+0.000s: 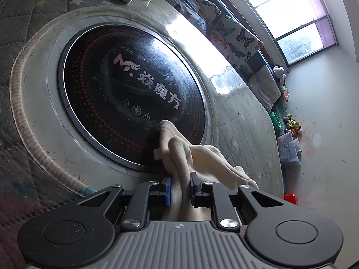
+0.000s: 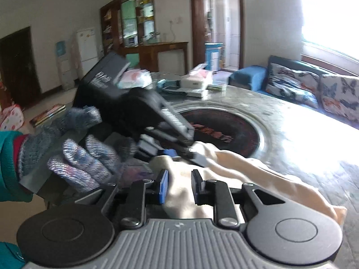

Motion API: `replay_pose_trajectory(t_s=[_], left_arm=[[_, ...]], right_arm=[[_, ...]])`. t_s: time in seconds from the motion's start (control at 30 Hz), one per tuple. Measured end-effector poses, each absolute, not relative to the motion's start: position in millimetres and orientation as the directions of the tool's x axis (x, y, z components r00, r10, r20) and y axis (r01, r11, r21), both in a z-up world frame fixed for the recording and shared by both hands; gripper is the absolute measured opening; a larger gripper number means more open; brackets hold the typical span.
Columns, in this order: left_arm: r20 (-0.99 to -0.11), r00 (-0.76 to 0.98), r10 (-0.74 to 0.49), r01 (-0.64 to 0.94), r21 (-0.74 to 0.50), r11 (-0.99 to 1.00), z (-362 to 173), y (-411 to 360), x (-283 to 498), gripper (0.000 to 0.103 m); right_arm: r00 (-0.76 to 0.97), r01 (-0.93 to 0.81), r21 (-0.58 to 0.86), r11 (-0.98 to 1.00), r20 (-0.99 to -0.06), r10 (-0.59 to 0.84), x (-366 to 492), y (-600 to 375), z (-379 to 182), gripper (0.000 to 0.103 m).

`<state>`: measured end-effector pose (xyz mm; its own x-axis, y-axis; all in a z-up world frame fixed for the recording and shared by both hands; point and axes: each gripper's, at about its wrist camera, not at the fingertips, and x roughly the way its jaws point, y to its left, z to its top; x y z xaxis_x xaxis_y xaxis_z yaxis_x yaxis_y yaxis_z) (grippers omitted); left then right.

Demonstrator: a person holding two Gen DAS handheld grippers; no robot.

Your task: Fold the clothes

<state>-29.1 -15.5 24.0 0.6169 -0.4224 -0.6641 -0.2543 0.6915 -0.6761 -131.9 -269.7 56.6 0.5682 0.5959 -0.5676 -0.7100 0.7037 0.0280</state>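
Note:
A cream garment [image 1: 197, 157] hangs bunched between the blue-padded fingers of my left gripper [image 1: 180, 186], which is shut on it just above the edge of the round black heater plate [image 1: 125, 89]. In the right wrist view the same garment [image 2: 246, 168] trails rightward across the table [image 2: 303, 134]. My right gripper [image 2: 179, 188] is shut on a fold of it. The left gripper [image 2: 195, 154], held by a gloved hand [image 2: 83, 163], pinches the cloth just ahead of my right fingers.
The round black plate [image 2: 224, 125] is set into the grey table. Boxes and packets [image 2: 195, 83] crowd the table's far end. A blue sofa with butterfly cushions [image 2: 291, 85] runs along the window side. Toys [image 1: 291, 125] lie by the wall.

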Motion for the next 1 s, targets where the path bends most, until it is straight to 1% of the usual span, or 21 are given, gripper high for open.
replay_pose_trajectory(t_s=[0.17, 0.33, 0.47, 0.57, 0.63, 0.77, 0.9, 0.97, 1.0], left_arm=[[-0.667, 0.620, -0.413, -0.248, -0.666, 0.704, 25.3, -18.6, -27.6, 0.018], [-0.671, 0.620, -0.406, -0.239, -0.654, 0.717, 28.2, -19.8, -26.1, 0.018], [-0.673, 0.621, -0.400, -0.230, -0.646, 0.728, 28.5, -20.3, -26.0, 0.018], [-0.676, 0.623, -0.394, -0.223, -0.636, 0.739, 29.4, -21.8, -25.4, 0.018], [-0.678, 0.622, -0.392, -0.219, -0.631, 0.744, 29.5, -21.5, -25.5, 0.018], [-0.683, 0.622, -0.383, -0.211, -0.618, 0.757, 31.3, -22.9, -23.2, 0.018], [-0.685, 0.624, -0.377, -0.203, -0.607, 0.768, 32.7, -22.9, -22.8, 0.018], [-0.685, 0.626, -0.373, -0.197, -0.602, 0.774, 34.2, -22.9, -23.2, 0.018], [-0.685, 0.628, -0.371, -0.194, -0.598, 0.777, 35.2, -23.2, -23.3, 0.017]], right_arm=[[0.651, -0.605, 0.016, 0.796, -0.566, 0.506, -118.5, -303.8, 57.9, 0.021], [0.724, -0.430, 0.010, 0.903, -0.593, 0.351, -95.6, -352.2, 49.5, 0.023], [0.741, -0.329, 0.017, 0.944, -0.616, 0.269, -78.4, -380.1, 37.8, 0.023], [0.729, -0.297, 0.050, 0.954, -0.633, 0.260, -70.2, -394.7, 27.4, 0.025], [0.722, -0.282, 0.071, 0.957, -0.641, 0.261, -66.0, -401.1, 21.4, 0.030], [0.708, -0.257, 0.124, 0.958, -0.651, 0.274, -58.7, -407.8, 10.9, 0.033], [0.705, -0.258, 0.155, 0.954, -0.645, 0.295, -56.0, -407.2, 5.6, 0.033], [0.708, -0.267, 0.147, 0.953, -0.641, 0.297, -54.5, -401.7, 3.9, 0.033], [0.709, -0.271, 0.145, 0.952, -0.639, 0.300, -54.7, -400.2, 4.0, 0.027]])
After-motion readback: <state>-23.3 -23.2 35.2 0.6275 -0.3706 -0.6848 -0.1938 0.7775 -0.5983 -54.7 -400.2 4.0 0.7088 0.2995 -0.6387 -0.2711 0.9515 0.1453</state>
